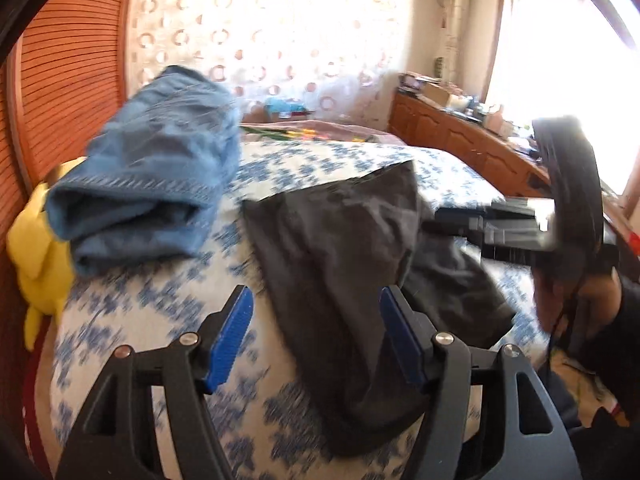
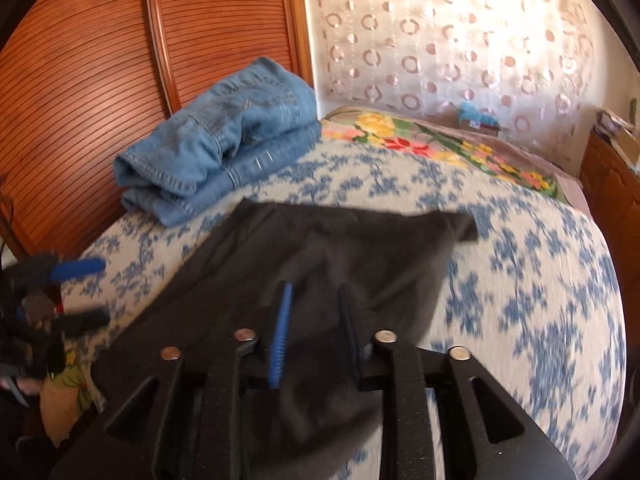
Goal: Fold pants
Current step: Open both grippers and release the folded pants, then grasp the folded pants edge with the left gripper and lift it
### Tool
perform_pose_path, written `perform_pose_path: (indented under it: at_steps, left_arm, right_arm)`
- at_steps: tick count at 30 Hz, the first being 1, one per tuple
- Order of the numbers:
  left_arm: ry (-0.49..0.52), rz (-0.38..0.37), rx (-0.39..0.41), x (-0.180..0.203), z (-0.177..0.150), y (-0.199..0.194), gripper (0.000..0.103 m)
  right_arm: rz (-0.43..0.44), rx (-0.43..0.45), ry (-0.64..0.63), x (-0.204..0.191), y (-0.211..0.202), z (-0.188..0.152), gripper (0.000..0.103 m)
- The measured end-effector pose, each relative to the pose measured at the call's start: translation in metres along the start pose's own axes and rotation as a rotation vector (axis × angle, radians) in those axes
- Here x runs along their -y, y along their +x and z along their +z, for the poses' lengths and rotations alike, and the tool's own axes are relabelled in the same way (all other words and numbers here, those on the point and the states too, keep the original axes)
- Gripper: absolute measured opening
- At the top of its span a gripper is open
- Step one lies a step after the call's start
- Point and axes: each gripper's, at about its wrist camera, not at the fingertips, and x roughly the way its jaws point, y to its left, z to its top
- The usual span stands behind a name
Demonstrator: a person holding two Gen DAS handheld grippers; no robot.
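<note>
Dark grey pants (image 1: 340,264) lie on the bed, partly folded, and show in the right wrist view (image 2: 320,248) too. My left gripper (image 1: 316,328) is open and empty, hovering over the near end of the pants. My right gripper (image 2: 316,320) has its jaws partly apart, with a fold of the dark pants between them; whether it pinches the cloth is unclear. The right gripper also shows in the left wrist view (image 1: 440,220) over the pants' right edge. The left gripper shows at the left edge of the right wrist view (image 2: 80,292).
Folded blue jeans (image 1: 152,168) (image 2: 220,140) lie at the back left of the bed. The bed (image 2: 520,280) has a blue-and-white floral cover. A yellow soft toy (image 1: 36,248) sits at the left. A wooden slatted door (image 2: 100,60) and a wooden cabinet (image 1: 460,140) flank the bed.
</note>
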Motion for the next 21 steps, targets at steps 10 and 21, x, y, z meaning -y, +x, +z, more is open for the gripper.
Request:
perform_pose_path:
  at_steps: [10, 21]
  left_arm:
    - [0.083, -0.016, -0.039, 0.011, 0.044, 0.05, 0.045]
    - [0.085, -0.008, -0.169, -0.003, 0.067, 0.116, 0.037]
  right_arm:
    - [-0.039, -0.013, 0.051, 0.008, -0.012, -0.032, 0.06]
    - [-0.031, 0.002, 0.075, 0.015, -0.012, -0.038, 0.06]
